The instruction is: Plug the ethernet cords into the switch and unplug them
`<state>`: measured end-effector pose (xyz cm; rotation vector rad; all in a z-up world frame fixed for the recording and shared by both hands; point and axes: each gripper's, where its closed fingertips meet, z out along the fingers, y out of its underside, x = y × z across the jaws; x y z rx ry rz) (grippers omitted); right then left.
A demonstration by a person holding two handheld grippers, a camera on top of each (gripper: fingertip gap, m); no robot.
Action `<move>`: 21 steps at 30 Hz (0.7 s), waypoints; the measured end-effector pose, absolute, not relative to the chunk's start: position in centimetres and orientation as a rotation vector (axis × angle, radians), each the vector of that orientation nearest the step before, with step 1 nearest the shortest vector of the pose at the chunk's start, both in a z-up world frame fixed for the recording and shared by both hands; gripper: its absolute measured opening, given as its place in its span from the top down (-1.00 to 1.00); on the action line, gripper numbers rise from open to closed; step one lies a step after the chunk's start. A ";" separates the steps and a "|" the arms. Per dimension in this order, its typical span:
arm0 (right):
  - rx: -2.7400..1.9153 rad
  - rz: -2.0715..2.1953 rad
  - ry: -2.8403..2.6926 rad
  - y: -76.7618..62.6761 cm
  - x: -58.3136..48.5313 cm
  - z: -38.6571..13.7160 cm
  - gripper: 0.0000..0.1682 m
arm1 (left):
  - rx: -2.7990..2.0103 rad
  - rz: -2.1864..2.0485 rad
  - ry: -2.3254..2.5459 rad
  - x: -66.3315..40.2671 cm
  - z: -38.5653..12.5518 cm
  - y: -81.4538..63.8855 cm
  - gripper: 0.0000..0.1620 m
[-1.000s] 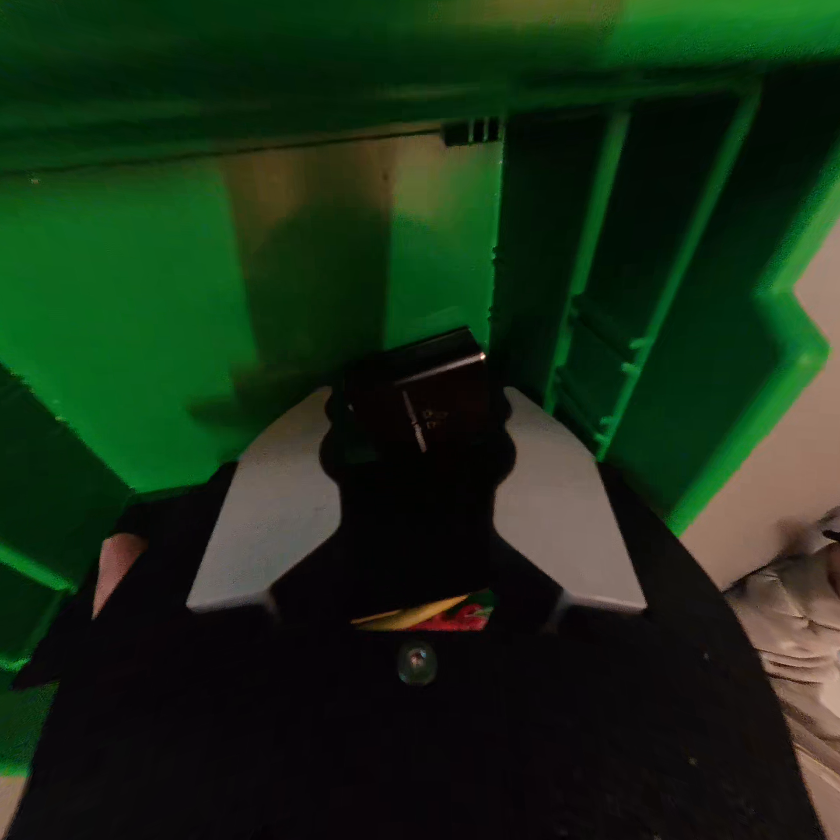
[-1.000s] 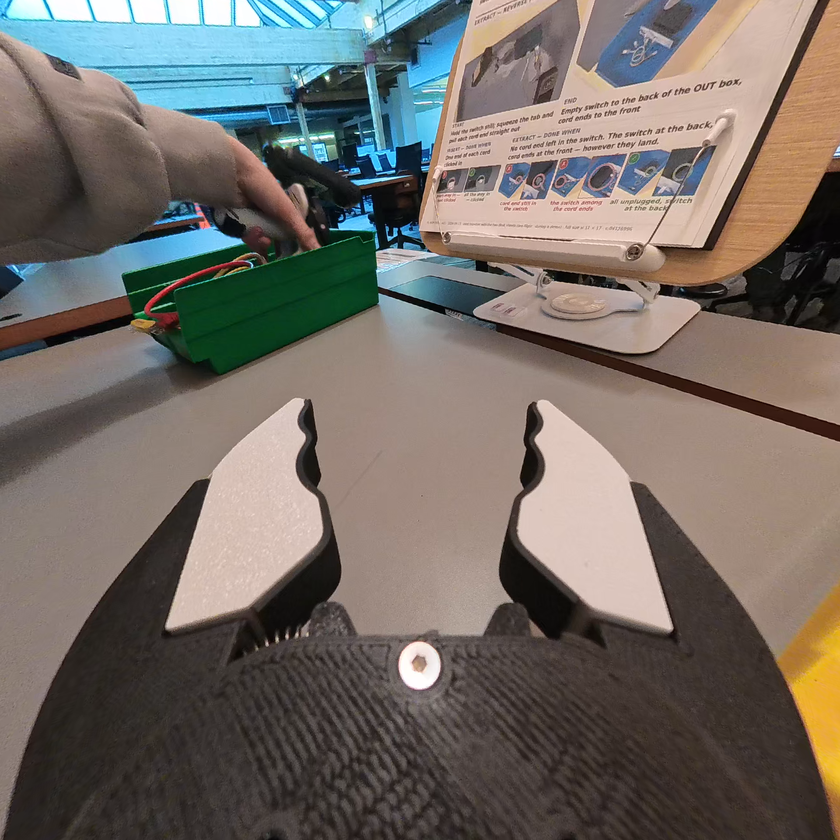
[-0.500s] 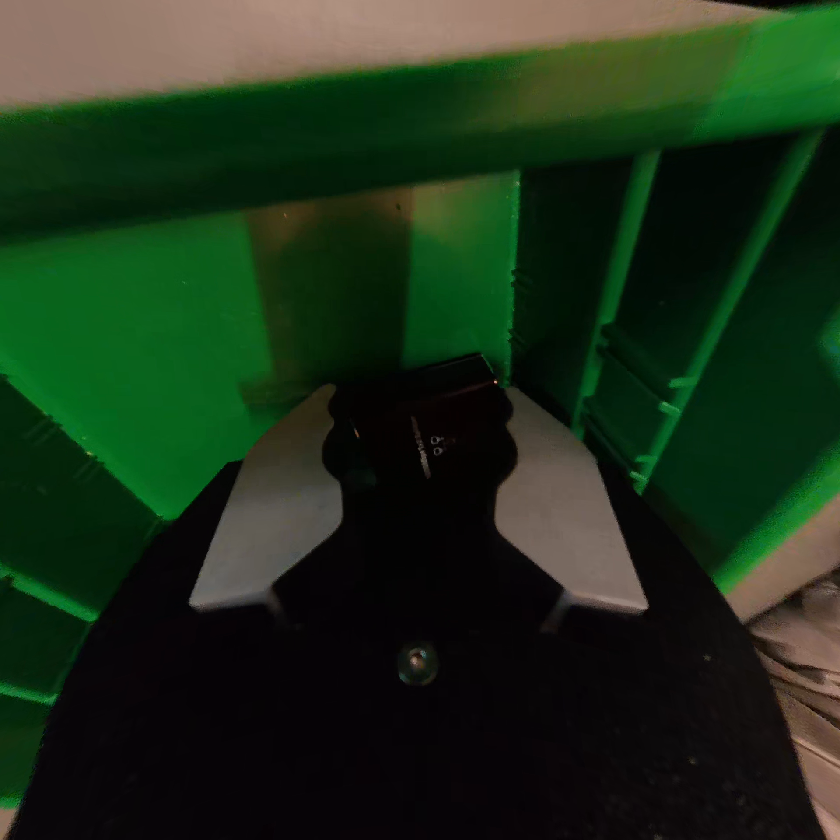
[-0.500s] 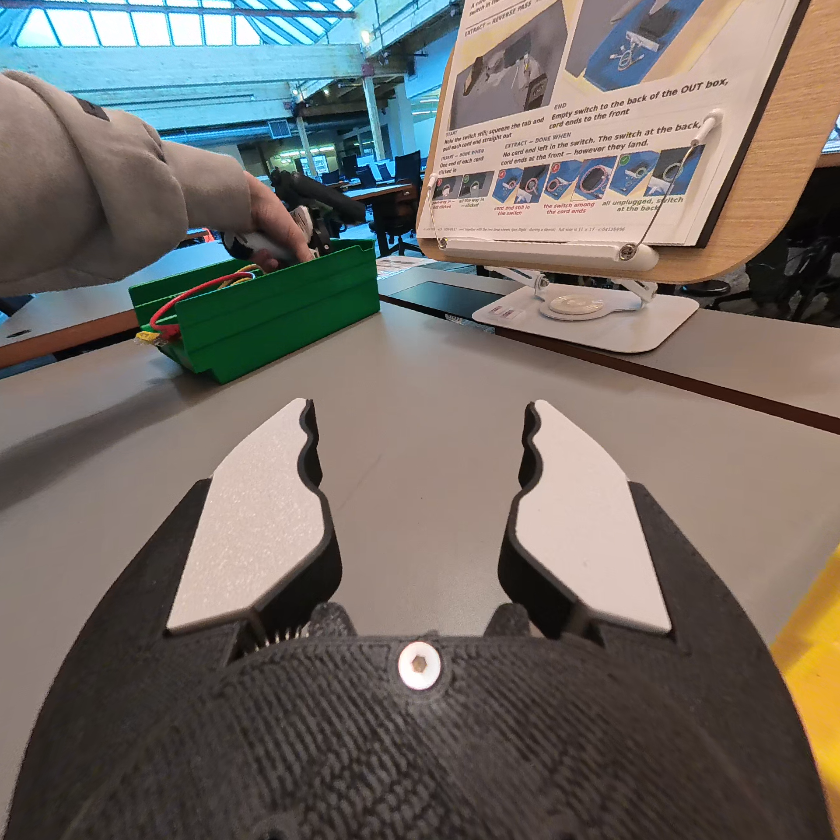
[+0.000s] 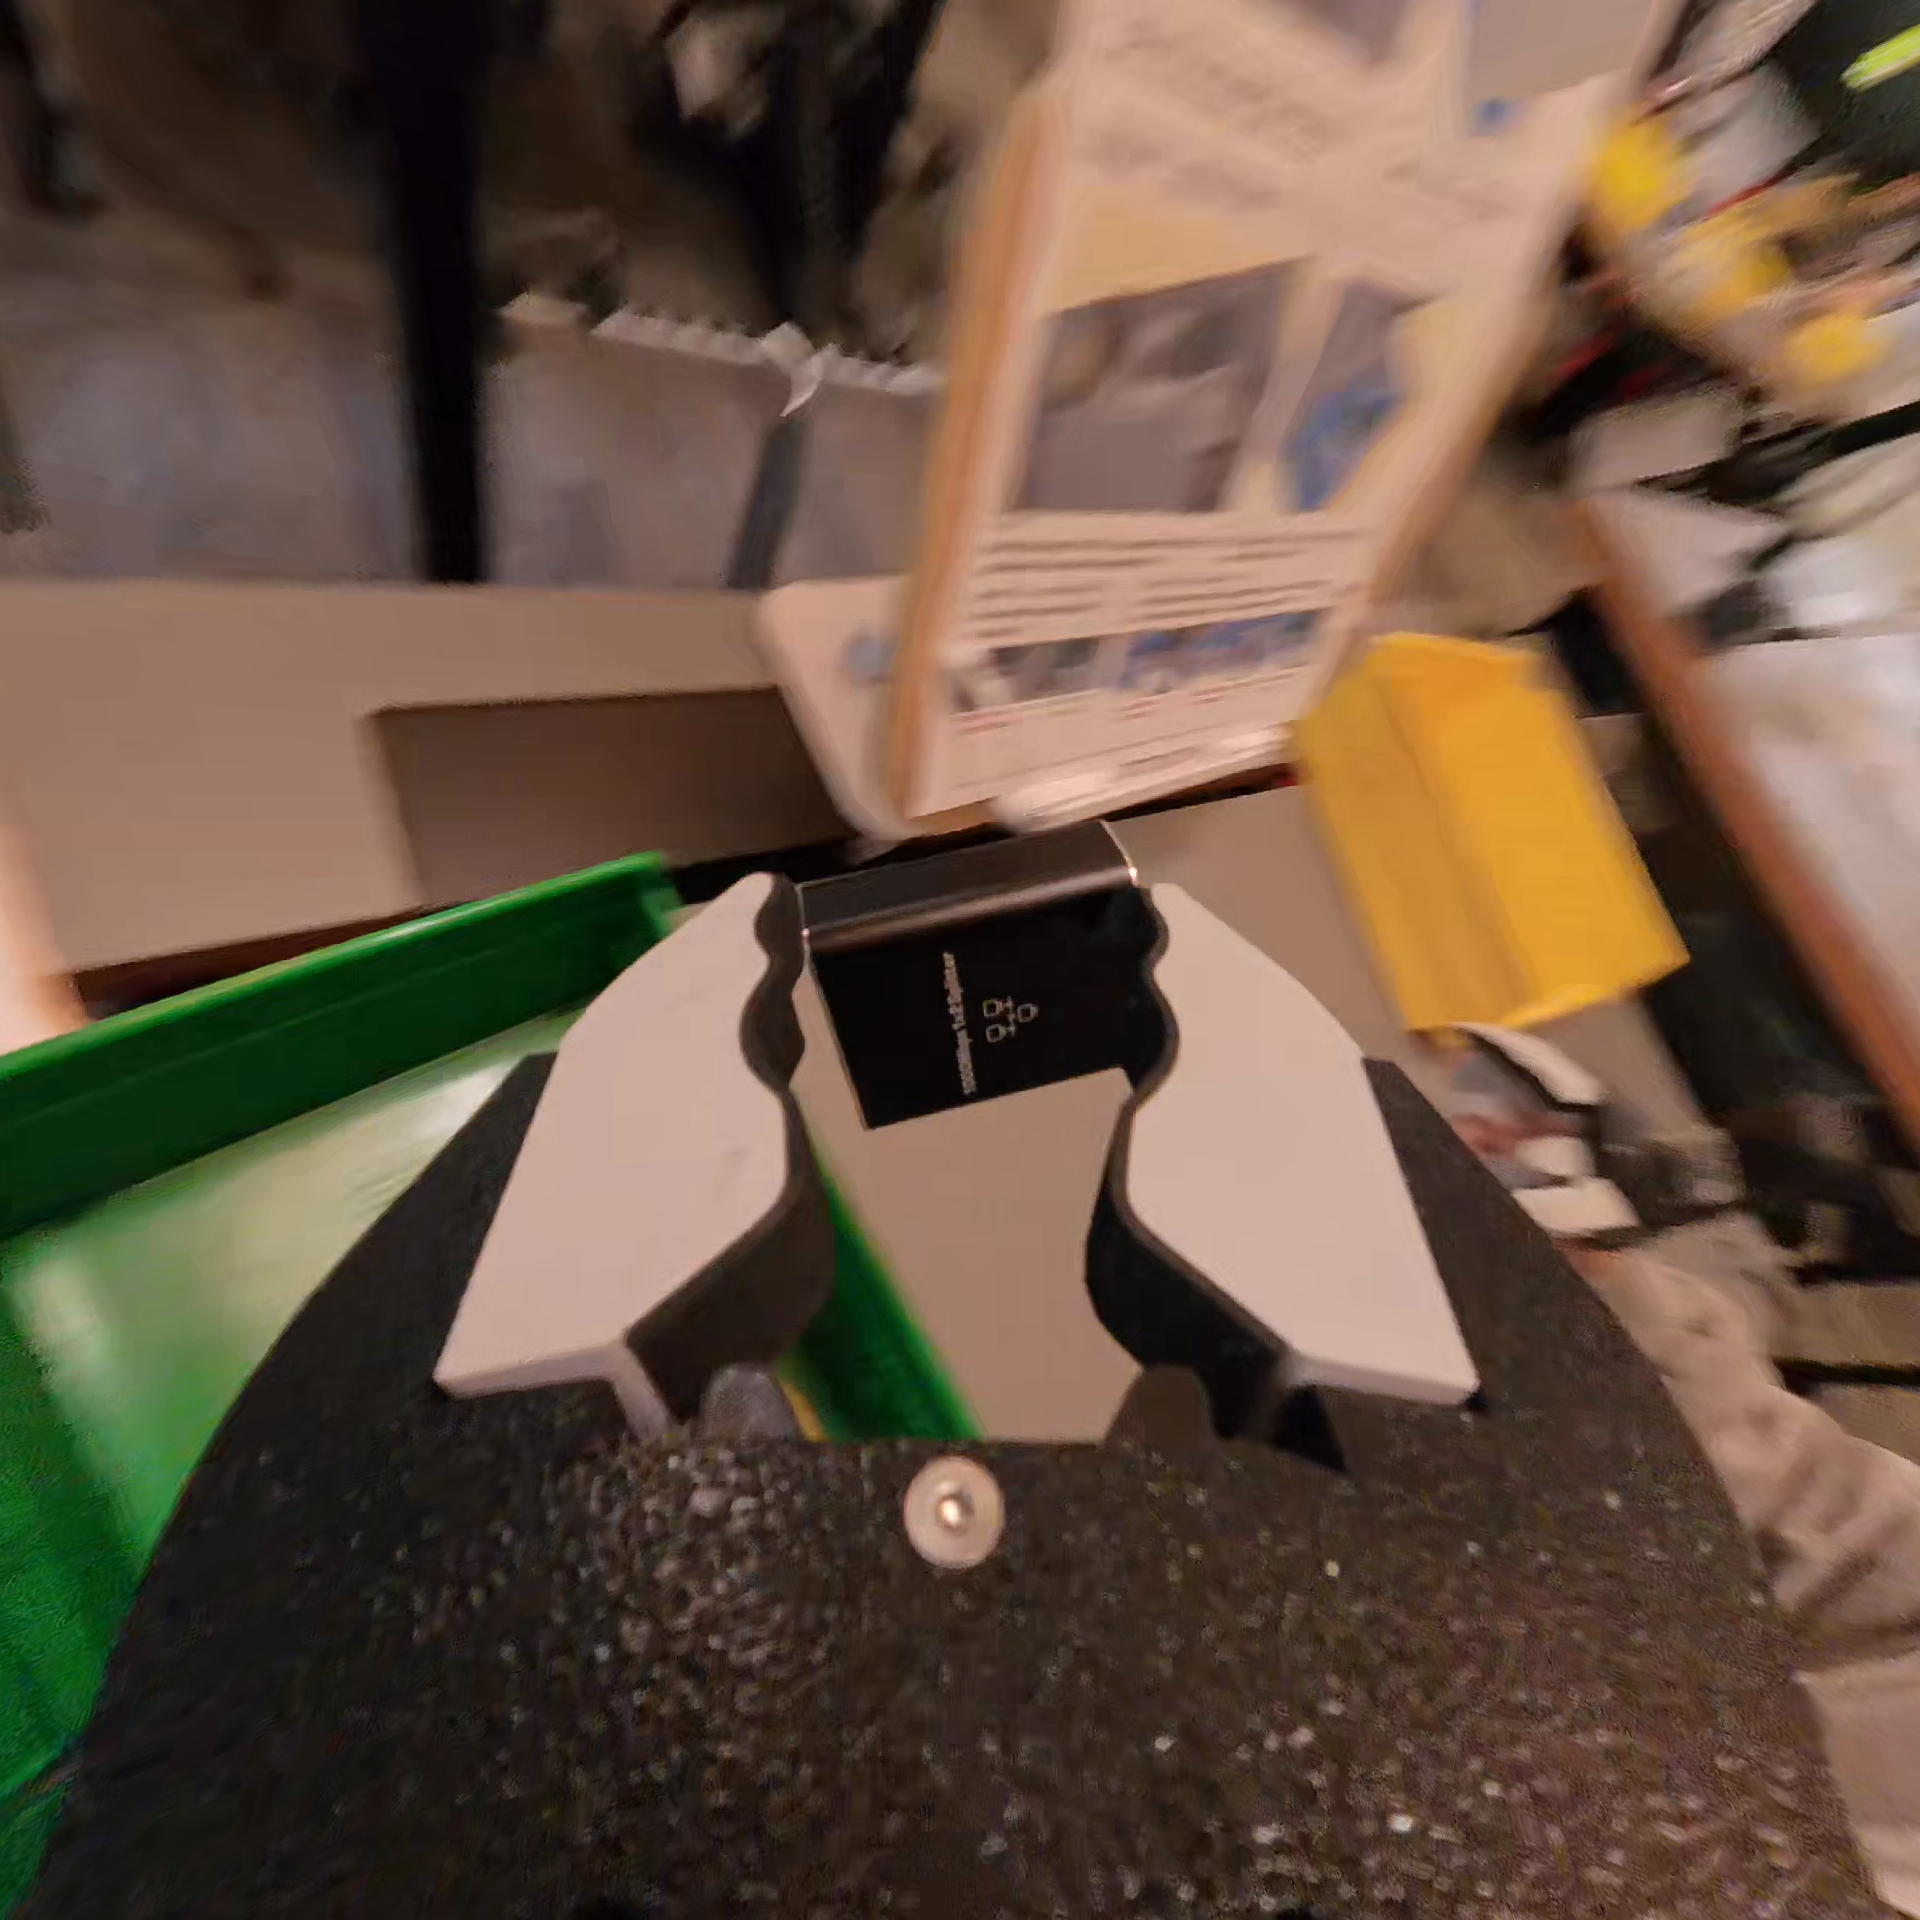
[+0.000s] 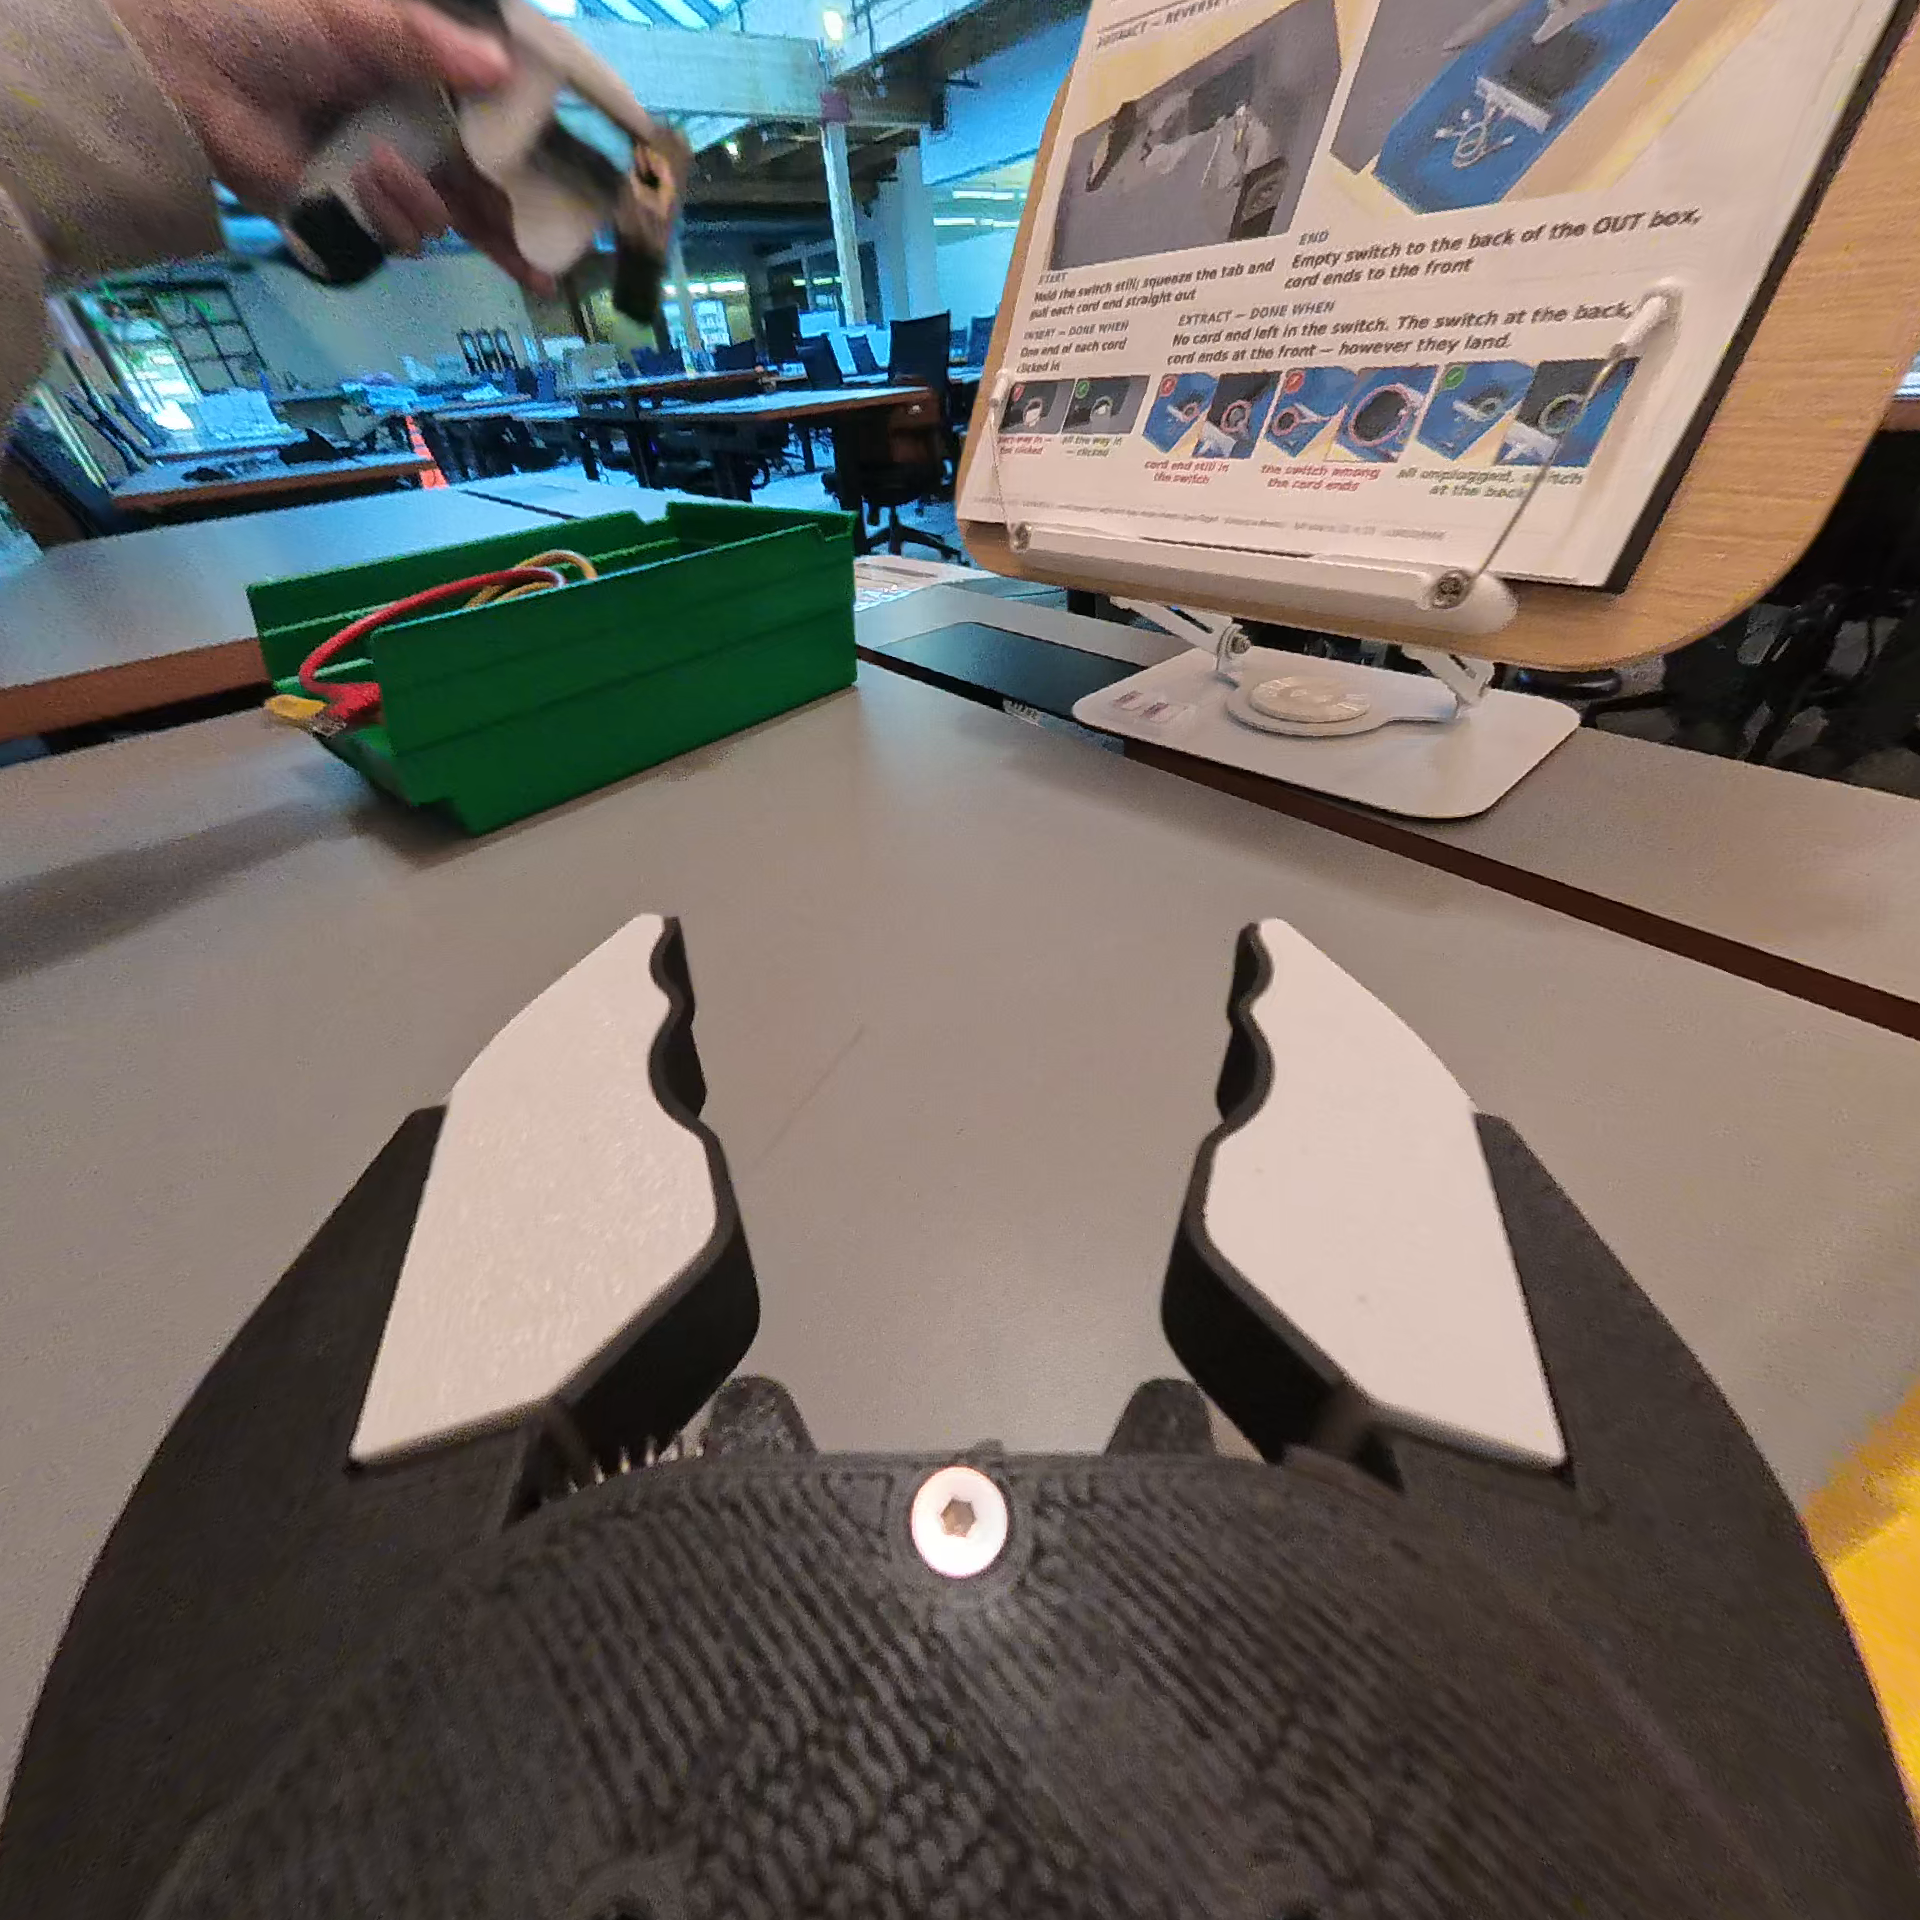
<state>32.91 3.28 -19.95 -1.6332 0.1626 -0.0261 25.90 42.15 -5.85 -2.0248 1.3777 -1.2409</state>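
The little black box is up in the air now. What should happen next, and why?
Probably set the switch down on the grey table in front of the open right tool. The left tool grips it clear of the green bin, where the red cord and yellow cord lie unplugged, so it needs a steady spot before plugging.

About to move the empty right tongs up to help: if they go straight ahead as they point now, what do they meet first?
Probably nothing soon: the right tongs point over bare grey table. The green bin lies left of that line, the document stand right; depth is uncertain.
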 end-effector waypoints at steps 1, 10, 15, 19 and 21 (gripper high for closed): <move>-1.642 -0.016 0.155 3.5 32.4 -20.0 -0.20 | -1.952 -1.367 1.376 25.8 -4.3 39.8 0.27; -1.458 -0.090 0.011 6.2 24.1 -11.8 -0.17 | -1.535 -2.089 1.384 23.7 -4.8 17.0 0.27; -1.388 -0.275 -0.143 5.3 19.2 -9.1 0.14 | -1.456 -2.475 1.288 21.8 -7.8 7.8 0.27; -1.393 -0.442 -0.203 3.6 17.8 -8.6 0.55 | -1.397 -2.641 1.266 19.9 -8.3 3.9 0.27; -1.379 -0.452 -0.252 2.7 17.2 -8.1 0.61 | -1.362 -2.681 1.268 19.1 -8.0 3.1 0.27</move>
